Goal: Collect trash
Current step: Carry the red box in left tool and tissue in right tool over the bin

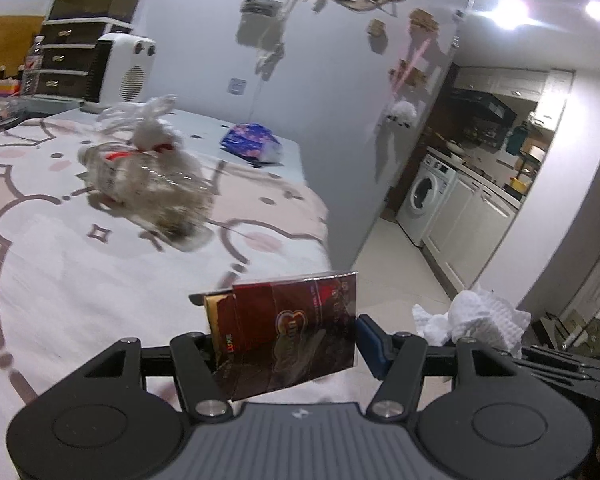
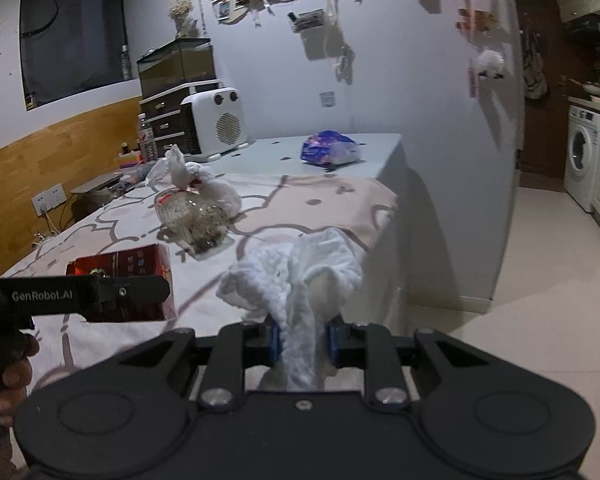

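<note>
Trash is in both your grippers right now; your left gripper [image 1: 286, 344] stands about half open, clamped on a dark red cigarette pack [image 1: 292, 332]; your right gripper [image 2: 302, 346] is nearly closed, pinching a crumpled white paper towel [image 2: 296, 280]; that's two pieces lifted clear of the bed [image 1: 60, 272]; no bin in sight, so neither is dropped off yet; further out a clear plastic bottle [image 2: 192, 220], a knotted white bag [image 2: 212, 188] and a blue wrapper [image 2: 328, 148] still wait for you.
</note>
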